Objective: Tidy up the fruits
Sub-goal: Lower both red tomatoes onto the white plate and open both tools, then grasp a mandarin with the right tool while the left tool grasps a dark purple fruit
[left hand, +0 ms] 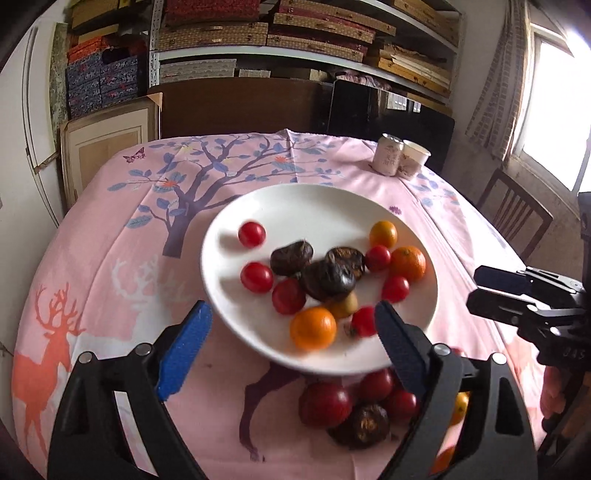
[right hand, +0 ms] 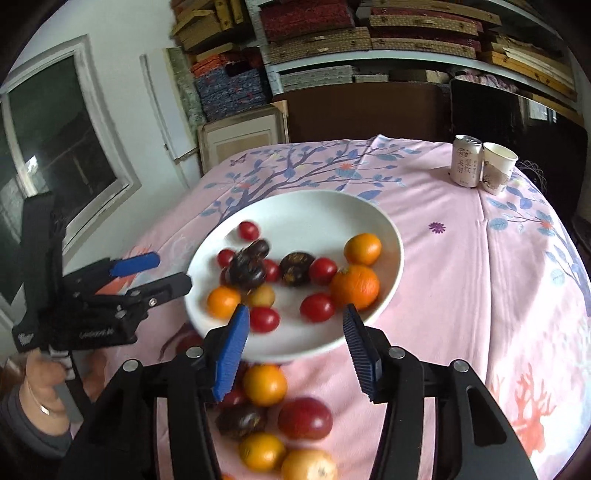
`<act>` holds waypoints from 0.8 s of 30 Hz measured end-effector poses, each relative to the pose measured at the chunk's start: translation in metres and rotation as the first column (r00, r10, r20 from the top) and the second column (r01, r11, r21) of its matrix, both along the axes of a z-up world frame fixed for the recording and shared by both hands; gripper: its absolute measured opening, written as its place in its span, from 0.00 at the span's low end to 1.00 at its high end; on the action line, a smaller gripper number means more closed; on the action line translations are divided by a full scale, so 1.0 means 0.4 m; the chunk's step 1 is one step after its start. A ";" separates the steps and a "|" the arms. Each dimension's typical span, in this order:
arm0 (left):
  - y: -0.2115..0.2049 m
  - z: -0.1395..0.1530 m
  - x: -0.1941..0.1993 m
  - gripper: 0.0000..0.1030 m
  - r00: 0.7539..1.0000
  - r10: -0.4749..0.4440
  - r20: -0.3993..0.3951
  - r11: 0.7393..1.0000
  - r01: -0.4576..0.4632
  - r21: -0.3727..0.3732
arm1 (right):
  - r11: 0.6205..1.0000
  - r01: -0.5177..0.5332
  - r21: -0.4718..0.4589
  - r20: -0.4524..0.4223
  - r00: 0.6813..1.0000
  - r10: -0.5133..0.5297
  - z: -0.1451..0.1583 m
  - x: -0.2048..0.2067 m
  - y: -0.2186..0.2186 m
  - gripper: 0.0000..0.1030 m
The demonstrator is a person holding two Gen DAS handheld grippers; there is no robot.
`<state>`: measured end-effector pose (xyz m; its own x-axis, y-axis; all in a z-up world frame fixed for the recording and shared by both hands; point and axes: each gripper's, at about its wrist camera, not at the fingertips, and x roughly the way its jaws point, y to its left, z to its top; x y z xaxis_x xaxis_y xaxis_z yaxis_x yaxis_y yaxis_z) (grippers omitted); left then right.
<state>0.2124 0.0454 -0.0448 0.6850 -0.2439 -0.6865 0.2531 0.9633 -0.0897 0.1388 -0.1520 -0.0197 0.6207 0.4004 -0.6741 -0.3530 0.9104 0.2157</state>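
A white plate (left hand: 295, 199) on the pink tablecloth holds several red cherry tomatoes (left hand: 252, 233), small oranges (left hand: 408, 263) and dark wrinkled fruits (left hand: 291, 257). It also shows in the right wrist view (right hand: 317, 210). My left gripper (left hand: 291, 350) is open and empty over the plate's near rim. My right gripper (right hand: 295, 347) is open and empty over the plate's near edge. More loose fruit lies on the cloth in front of the plate: a red one (right hand: 304, 418), oranges (right hand: 264, 384) and a dark fruit (left hand: 364, 424).
A drink can (right hand: 466, 160) and a paper cup (right hand: 496, 168) stand at the far right of the table (right hand: 461, 258). Shelves of stacked boxes (left hand: 258, 33) fill the back wall. A wooden chair (left hand: 517, 218) stands at the right.
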 end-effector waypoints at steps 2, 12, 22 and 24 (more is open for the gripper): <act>0.004 -0.018 -0.050 0.85 1.000 -0.013 -0.013 1.000 0.013 0.020 | 0.997 -0.083 -0.010 0.004 0.997 0.083 -0.010 -0.085 0.014 0.56; -0.012 -0.091 -0.199 0.85 0.996 -0.052 -0.073 0.995 0.058 0.080 | 0.959 -0.227 -0.170 -0.032 0.974 0.225 -0.131 -0.297 0.102 0.63; -0.125 -0.153 -0.202 0.70 0.987 -0.107 -0.123 0.965 0.133 0.226 | 0.994 -0.106 0.016 -0.034 0.994 0.106 -0.142 -0.275 -0.015 0.44; -0.141 -0.162 -0.188 0.60 0.984 -0.112 -0.135 0.961 0.142 0.236 | 0.997 -0.074 0.029 -0.043 0.996 0.075 -0.153 -0.275 -0.050 0.45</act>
<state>0.1373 -0.0111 -0.1095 0.5688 -0.1386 -0.8107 0.3763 0.9203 0.1068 0.0286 -0.1720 -0.0809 0.5583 0.4633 -0.6882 -0.4089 0.8755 0.2575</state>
